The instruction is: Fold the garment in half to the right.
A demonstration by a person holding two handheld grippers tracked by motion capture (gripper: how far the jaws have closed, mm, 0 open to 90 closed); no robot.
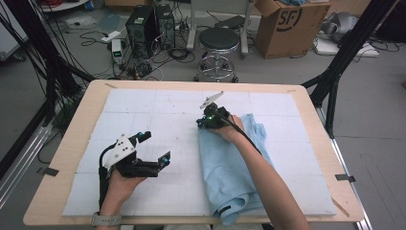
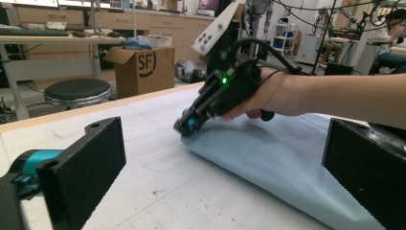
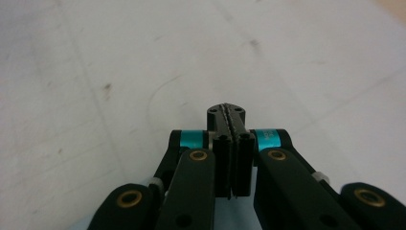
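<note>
White foam padding (image 1: 143,108) is seen covering the wooden table (image 1: 72,143), where the left gripper (image 1: 154,148) is held with jaws wide apart and empty, while the right gripper (image 1: 203,123), jaws pressed together, is set at the folded blue cloth (image 1: 225,163), any pinch hidden.

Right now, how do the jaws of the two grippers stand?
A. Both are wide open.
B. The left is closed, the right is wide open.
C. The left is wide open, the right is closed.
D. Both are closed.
C: the left gripper has its jaws far apart above the table, while the right gripper has its jaws pressed together at the edge of the light blue cloth.
</note>
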